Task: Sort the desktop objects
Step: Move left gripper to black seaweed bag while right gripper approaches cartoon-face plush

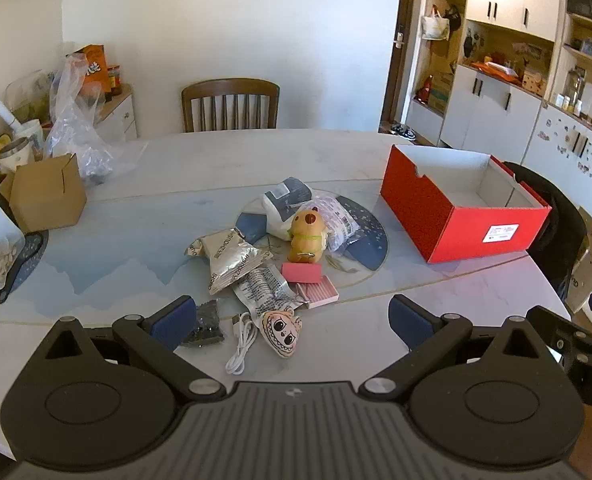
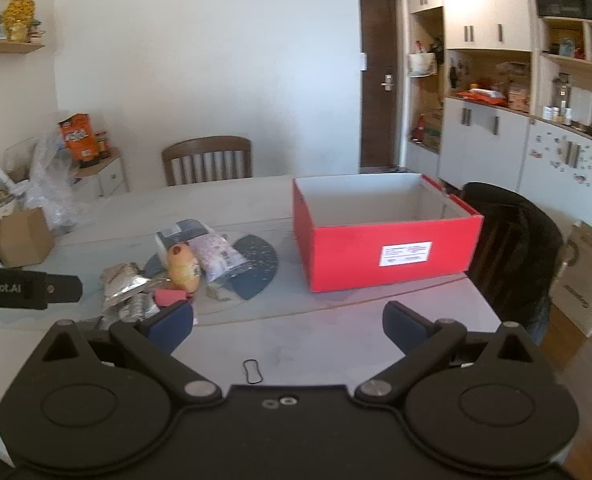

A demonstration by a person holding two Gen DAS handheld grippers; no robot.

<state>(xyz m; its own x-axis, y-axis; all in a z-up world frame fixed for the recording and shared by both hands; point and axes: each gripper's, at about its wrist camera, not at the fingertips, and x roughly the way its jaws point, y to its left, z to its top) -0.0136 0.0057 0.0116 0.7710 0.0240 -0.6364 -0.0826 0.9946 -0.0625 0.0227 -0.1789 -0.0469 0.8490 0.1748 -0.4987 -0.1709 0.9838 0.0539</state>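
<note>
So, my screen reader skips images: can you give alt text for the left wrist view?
An open left tool hovers over a pile of foil snack packets, a brown plush toy and a white cable on a pale table; an open red cardboard box sits right.

a wooden chair (image 1: pixel 230 105) stands at the far edge of the table (image 1: pixel 200 168), straight ahead of the left hand-held gripper, against a white wall (image 1: pixel 232 20). ahead and to its left, a small brown cardboard box (image 1: pixel 48 194) sits on the table beside crumpled clear plastic bags (image 1: pixel 78 120), with an orange carton (image 1: pixel 96 65) on a low white cabinet behind them. ahead and to the right of the right hand-held gripper, white cupboards with open wooden shelves (image 2: pixel 491 92) line the room next to a dark brown door (image 2: pixel 379 80). a dark chair (image 2: pixel 511 248) stands close on that hand-held gripper's right, at the table's edge.
</note>
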